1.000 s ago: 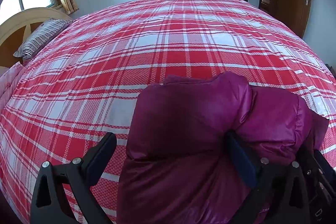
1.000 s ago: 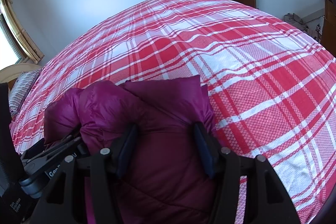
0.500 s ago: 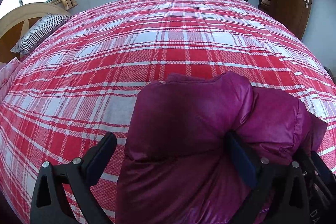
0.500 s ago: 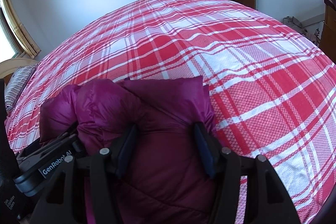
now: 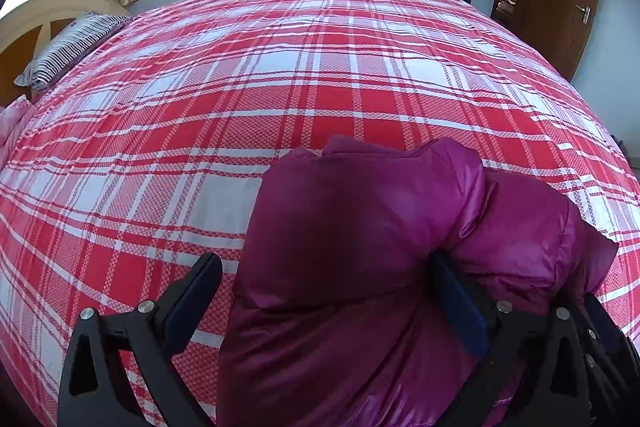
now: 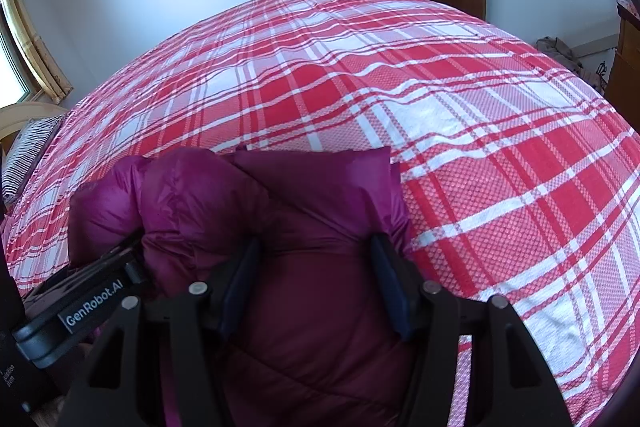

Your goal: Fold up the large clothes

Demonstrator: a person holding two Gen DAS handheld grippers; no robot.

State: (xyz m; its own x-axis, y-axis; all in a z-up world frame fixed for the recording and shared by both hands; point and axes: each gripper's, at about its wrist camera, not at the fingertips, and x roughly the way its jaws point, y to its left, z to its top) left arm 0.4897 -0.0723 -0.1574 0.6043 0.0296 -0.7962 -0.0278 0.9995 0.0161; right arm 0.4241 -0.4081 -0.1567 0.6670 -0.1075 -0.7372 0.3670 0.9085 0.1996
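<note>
A puffy magenta jacket [image 5: 360,227] is bundled at the near edge of a bed covered by a red and white plaid bedspread [image 5: 280,87], with most of the cover lying bare beyond it. A striped pillow [image 5: 68,51] is seen by the headboard at the far left.

The left hand-held gripper [image 5: 324,307] is spread wide. Its right finger is pressed into a crease of the jacket, while its left finger stands apart from the cloth over the bedspread, so nothing is clamped. The right hand-held gripper [image 6: 316,279] is set at a middling width, with a thick fold of the jacket bulging between its fingers. Both fingers appear to be touching the fabric, though it cannot be told whether a firm pinch is made.

The jacket is judged to be light, soft and springy, with a glossy shell that is likely slippery. Padding of this kind can be expected to spring back after pressing, so folds may not stay unless flattened. A better hold would probably be had on a seam, hem or collar edge, where the layers are thin, rather than on the puffed body, from which the fingers could slide.
</note>
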